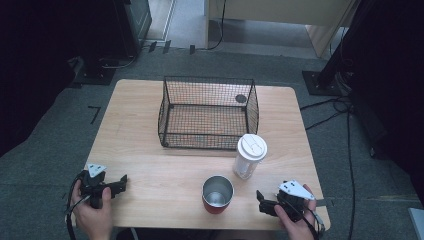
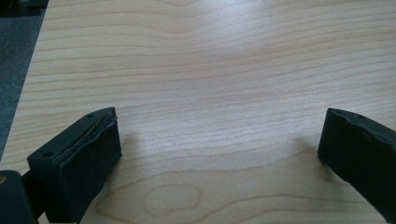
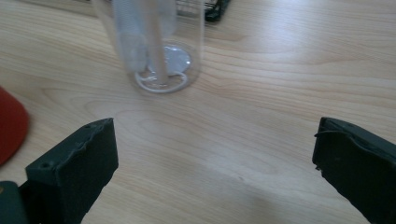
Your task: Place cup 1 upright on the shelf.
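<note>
So the clear lidded cup (image 1: 249, 156) is standing upright on the bench (image 1: 150, 160), just in front of the near right corner of the wire basket (image 1: 208, 113), close to it but whether they touch I can't tell. Its long axis runs straight up, white lid on top, and in the right gripper view you can see through its wall (image 3: 159, 42) to a pale straw-like stick inside. Just beside it, nearer the person and a bit left, sits the red metal cup (image 1: 217, 194), open top, looks empty.

The bit that matters: the right claw (image 1: 261, 197) is the nearer one by a lot. It rests near the front right edge of the bench, jaws spread wide with nothing between them, and the clear cup lies ahead of it and a little to its left. In the right gripper view the cup's base sits up and left of centre between the jaws, so I'd guess a forward reach with a slight swing left lines it up. The red cup edges in at the far left of that view (image 3: 9, 123).

The left claw (image 1: 120, 182) is way over at the front left, also spread wide, pointing across bare wood, well apart from both cups.
</note>
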The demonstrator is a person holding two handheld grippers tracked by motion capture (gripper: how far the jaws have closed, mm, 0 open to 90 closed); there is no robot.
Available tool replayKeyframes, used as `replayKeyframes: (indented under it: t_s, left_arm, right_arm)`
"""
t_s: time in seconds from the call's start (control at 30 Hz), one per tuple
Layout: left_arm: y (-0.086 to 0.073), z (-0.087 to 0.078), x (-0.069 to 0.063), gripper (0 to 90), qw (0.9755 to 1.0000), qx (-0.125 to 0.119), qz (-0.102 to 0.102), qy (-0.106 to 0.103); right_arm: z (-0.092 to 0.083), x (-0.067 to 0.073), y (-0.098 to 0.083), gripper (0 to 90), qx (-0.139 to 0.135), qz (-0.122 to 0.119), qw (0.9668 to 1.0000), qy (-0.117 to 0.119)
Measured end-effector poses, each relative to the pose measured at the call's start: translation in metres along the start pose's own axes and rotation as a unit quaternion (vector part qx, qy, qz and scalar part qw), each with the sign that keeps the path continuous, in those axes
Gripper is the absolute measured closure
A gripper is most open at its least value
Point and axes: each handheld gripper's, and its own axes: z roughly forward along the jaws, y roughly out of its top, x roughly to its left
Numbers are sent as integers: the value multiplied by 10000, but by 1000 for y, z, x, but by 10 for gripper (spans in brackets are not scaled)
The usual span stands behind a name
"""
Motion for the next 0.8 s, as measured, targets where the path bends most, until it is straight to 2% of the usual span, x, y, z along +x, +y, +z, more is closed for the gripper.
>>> replayKeyframes:
  t_s: [0.03,0.17,0.4,0.5,0.77,0.8]
  left_arm:
    - [0,0,0,0,10000,-7,-3,2]
    - [0,1,-1,0,10000,-5,-30,19]
    - [0,1,-1,0,10000,-7,-12,6]
    - [0,1,-1,0,10000,-3,-5,4]
    - [0,1,-1,0,10000,-6,0,-2]
    - [0,1,-1,0,10000,-3,5,-2]
  right_arm:
    - [0,6,0,1,-14,-27,10000,88]
    - [-1,16,1,1,-32,-160,9997,201]
    - [0,33,3,1,-54,-229,9988,422]
    - [0,43,3,1,-57,-317,9977,591]
    - [-3,55,4,1,-165,-410,9963,732]
    - [-3,58,5,1,-164,-429,9957,804]
